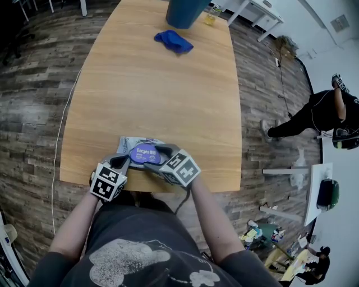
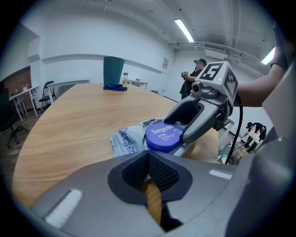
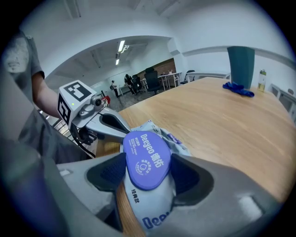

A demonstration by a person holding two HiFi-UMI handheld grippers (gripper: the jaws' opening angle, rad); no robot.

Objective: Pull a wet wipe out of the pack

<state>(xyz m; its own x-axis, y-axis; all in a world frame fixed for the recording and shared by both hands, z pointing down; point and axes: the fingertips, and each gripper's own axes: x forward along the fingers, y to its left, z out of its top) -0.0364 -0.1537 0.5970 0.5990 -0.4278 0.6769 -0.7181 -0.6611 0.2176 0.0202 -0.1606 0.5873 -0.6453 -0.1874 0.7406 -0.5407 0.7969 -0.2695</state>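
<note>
A grey wet wipe pack (image 1: 125,144) with a round purple lid (image 1: 144,152) lies at the near edge of the wooden table (image 1: 162,95). My right gripper (image 1: 153,158) straddles the lid. In the right gripper view the lid (image 3: 147,159) sits between both pads of my right gripper (image 3: 147,172), which touch its sides, with the pack (image 3: 152,215) under it. My left gripper (image 1: 122,162) rests just left of the pack, shut and empty. In the left gripper view, my left gripper (image 2: 149,163) has its jaws together, short of the pack (image 2: 124,141) and lid (image 2: 163,135).
A teal bin (image 1: 185,12), a crumpled blue cloth (image 1: 174,41) and a small bottle (image 1: 210,18) stand at the table's far end. A person (image 1: 320,112) crouches on the floor to the right, near a white table (image 1: 317,190).
</note>
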